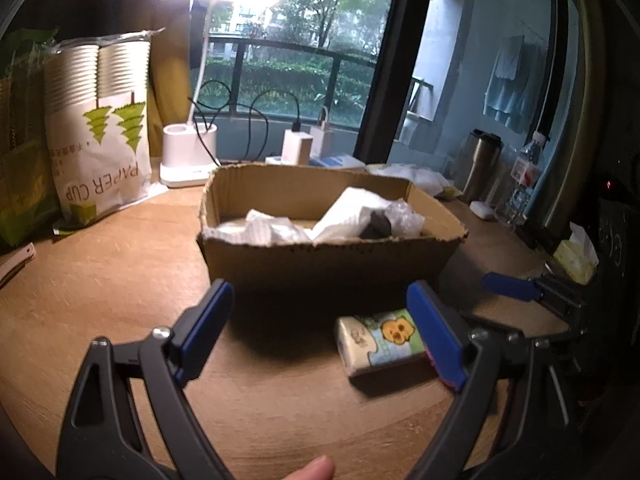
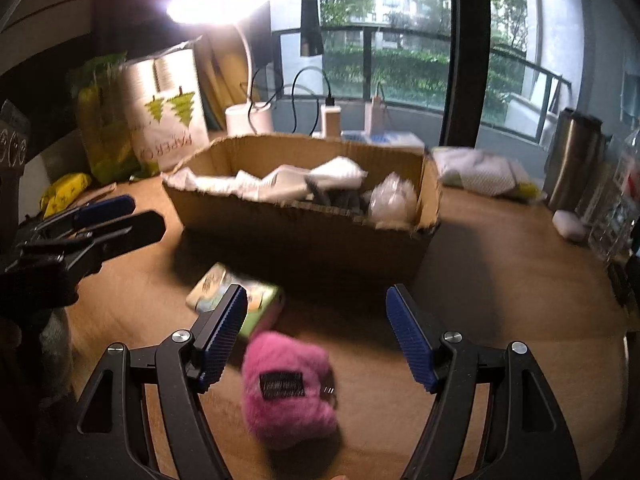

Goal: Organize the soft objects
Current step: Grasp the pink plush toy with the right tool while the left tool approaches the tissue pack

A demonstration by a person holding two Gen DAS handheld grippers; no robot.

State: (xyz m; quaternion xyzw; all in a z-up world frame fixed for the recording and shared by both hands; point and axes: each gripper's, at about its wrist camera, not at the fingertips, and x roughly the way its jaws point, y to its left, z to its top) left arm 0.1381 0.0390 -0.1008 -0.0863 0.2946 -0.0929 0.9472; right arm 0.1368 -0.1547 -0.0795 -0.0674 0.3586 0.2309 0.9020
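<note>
A cardboard box holding white soft packs and a dark item stands mid-table; it also shows in the right wrist view. A tissue pack with a yellow cartoon lies on the table in front of it, beside my left gripper's right finger; the right wrist view shows it too. My left gripper is open and empty. A pink fluffy pouch lies on the table between the fingers of my open right gripper, not gripped. The right gripper also appears in the left wrist view.
A paper cup bag, green bag and lit desk lamp stand at the back left. Chargers sit behind the box. A steel tumbler, water bottle and white soft pack are at the right.
</note>
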